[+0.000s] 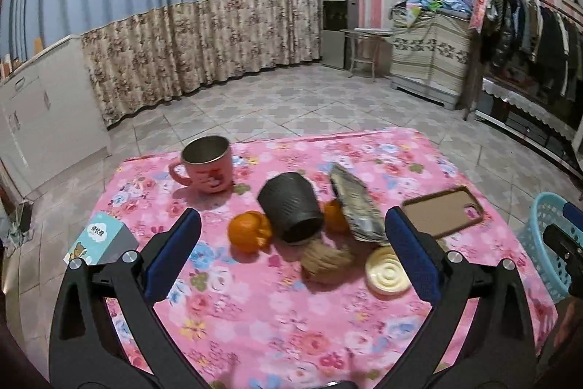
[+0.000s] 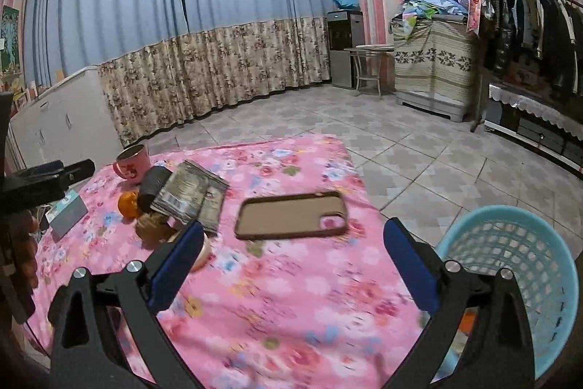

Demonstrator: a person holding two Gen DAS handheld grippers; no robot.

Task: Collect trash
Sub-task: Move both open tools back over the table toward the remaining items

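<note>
On the pink floral table (image 1: 255, 316) lie a silver foil wrapper (image 1: 355, 203), a tipped black cup (image 1: 291, 210), orange peel (image 1: 249, 230), a second orange piece (image 1: 333, 216), a brown crumpled wad (image 1: 324, 259) and a cream round lid (image 1: 388, 274). My left gripper (image 1: 291, 250) is open above the near table, the wad and cup between its fingers. My right gripper (image 2: 293, 257) is open and empty over the table, near a brown phone case (image 2: 291, 216). The wrapper (image 2: 191, 194) and orange peel (image 2: 127, 205) lie to its left. A light-blue mesh basket (image 2: 510, 265) stands right of the table.
A pink mug (image 1: 207, 166) stands at the table's far left. A small card box (image 1: 100, 239) lies at the left edge. The phone case (image 1: 442, 210) lies at the right. The basket (image 1: 546, 243) sits beyond the right edge. Tiled floor, curtains and a clothes rack surround the table.
</note>
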